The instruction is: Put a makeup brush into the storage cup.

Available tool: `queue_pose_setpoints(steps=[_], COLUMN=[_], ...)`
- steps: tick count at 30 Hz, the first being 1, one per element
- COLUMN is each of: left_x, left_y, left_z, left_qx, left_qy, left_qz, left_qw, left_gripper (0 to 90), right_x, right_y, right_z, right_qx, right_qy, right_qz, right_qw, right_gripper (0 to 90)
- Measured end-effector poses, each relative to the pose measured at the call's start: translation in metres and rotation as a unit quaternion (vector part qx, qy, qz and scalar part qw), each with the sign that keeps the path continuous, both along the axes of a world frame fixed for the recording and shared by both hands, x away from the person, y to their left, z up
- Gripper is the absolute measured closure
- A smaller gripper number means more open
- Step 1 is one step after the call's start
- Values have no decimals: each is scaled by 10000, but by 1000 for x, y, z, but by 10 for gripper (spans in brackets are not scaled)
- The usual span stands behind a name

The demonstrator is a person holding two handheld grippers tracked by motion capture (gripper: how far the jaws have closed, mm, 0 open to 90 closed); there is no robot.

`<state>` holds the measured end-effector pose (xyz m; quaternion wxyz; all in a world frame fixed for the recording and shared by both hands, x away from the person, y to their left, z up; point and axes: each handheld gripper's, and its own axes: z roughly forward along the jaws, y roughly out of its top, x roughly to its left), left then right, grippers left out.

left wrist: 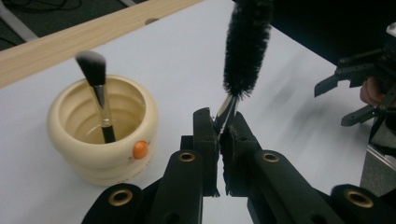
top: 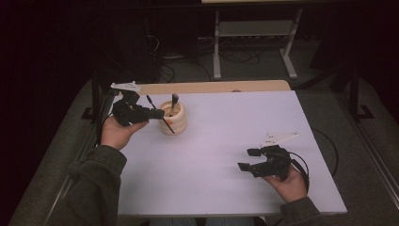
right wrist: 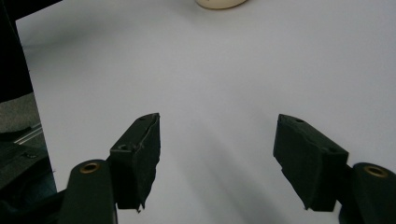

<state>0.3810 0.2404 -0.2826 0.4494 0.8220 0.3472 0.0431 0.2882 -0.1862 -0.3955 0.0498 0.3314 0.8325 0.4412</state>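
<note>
My left gripper [top: 159, 113] is shut on the thin metal stem of a black bristle brush [left wrist: 246, 44], held in the air just left of a cream ribbed cup [top: 175, 123]. The bristle end rises past the fingertips [left wrist: 205, 128] in the left gripper view. A makeup brush [left wrist: 97, 74] with a soft dark head stands inside the cup [left wrist: 100, 140], leaning on its wall. My right gripper [top: 245, 159] hovers low over the white board at the front right, open, nothing between its pads [right wrist: 140, 154]. The cup's base [right wrist: 219, 3] shows at the top edge of the right gripper view.
The white board [top: 226, 141] covers most of the table. A bare wooden strip [top: 211, 87] runs along its far edge. Behind the table stand a grey metal frame [top: 254, 42] and loose cables on a dark floor. A cable [top: 324, 150] loops off the table's right side.
</note>
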Motion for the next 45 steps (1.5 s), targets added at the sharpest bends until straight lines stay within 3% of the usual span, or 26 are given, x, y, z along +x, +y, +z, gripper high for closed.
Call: queue_pose_setpoints(steps=[10, 28, 45], left_x=[11, 33, 53], left_y=[5, 11, 18], left_z=[10, 15, 6], left_qx=[37, 68, 66], left_qy=[-44, -46, 13], left_qz=[174, 576, 1013], left_qw=[9998, 9983, 9948], left_gripper=[851, 851, 851], right_x=[0, 0, 0], right_y=[-3, -7, -9], right_z=[0, 1, 3], right_qx=[10, 83, 132], right_qy=[-5, -19, -4], right_qz=[-41, -54, -70], right_qw=[10000, 9999, 9999], right_gripper=[286, 286, 287])
